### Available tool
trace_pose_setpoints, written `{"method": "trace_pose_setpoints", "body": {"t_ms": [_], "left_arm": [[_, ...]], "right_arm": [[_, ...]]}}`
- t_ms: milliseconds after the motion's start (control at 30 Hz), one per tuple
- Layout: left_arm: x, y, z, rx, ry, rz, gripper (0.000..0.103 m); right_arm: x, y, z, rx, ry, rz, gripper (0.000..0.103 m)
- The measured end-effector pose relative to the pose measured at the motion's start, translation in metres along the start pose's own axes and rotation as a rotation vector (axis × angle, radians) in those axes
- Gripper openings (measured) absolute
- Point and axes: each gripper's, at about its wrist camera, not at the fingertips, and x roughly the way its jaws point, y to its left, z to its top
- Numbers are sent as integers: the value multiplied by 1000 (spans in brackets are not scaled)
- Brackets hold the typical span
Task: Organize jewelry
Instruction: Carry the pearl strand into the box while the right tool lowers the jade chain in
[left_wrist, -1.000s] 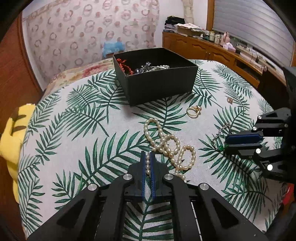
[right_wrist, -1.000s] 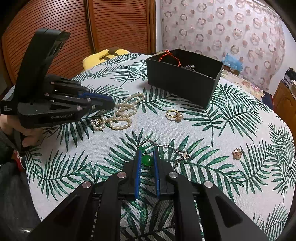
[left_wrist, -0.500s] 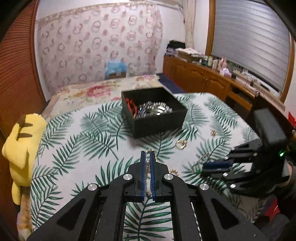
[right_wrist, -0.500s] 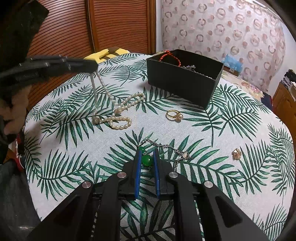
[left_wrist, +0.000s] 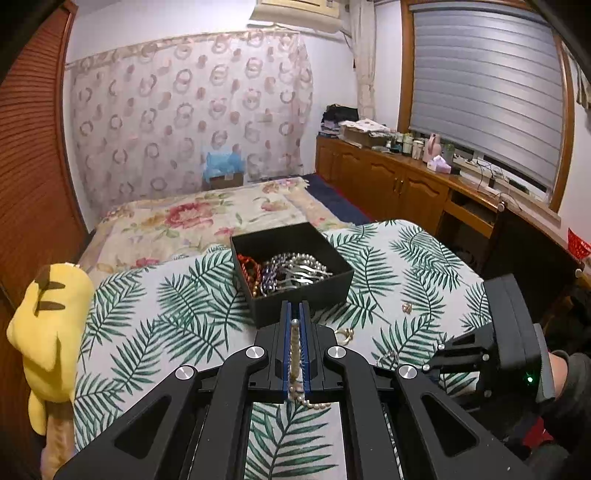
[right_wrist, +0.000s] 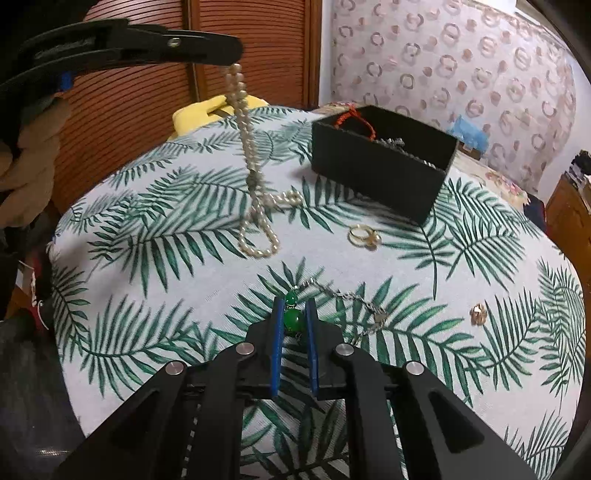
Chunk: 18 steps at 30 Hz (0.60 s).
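Note:
My left gripper (left_wrist: 294, 310) is shut on a pearl necklace (left_wrist: 294, 350) and holds it high above the table; in the right wrist view the left gripper (right_wrist: 236, 55) shows top left with the pearl necklace (right_wrist: 248, 147) hanging down, its loop near the cloth. A black open box (left_wrist: 291, 273) with several jewelry pieces stands just ahead; it also shows in the right wrist view (right_wrist: 380, 170). My right gripper (right_wrist: 294, 306) is shut on a green-bead pendant (right_wrist: 293, 320) whose silver chain (right_wrist: 354, 299) lies on the table.
A gold ring (right_wrist: 365, 235) and a small gold earring (right_wrist: 478, 314) lie on the leaf-print tablecloth (right_wrist: 147, 258). A yellow plush toy (left_wrist: 48, 332) sits at the table's left edge. A bed and wooden cabinets stand beyond.
My left gripper has risen high with the pearl necklace, pulling it off the table and toward the box. My right gripper has stayed put on the green pendant.

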Motion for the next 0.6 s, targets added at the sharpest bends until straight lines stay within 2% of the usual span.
{"method": "trace_pose_setpoints", "body": {"t_ms": [600], "left_arm": [[-9,4,45,-3,-77,5,4]], "right_arm": [[-74,-27,65,-22,-199,-70,13]]}}
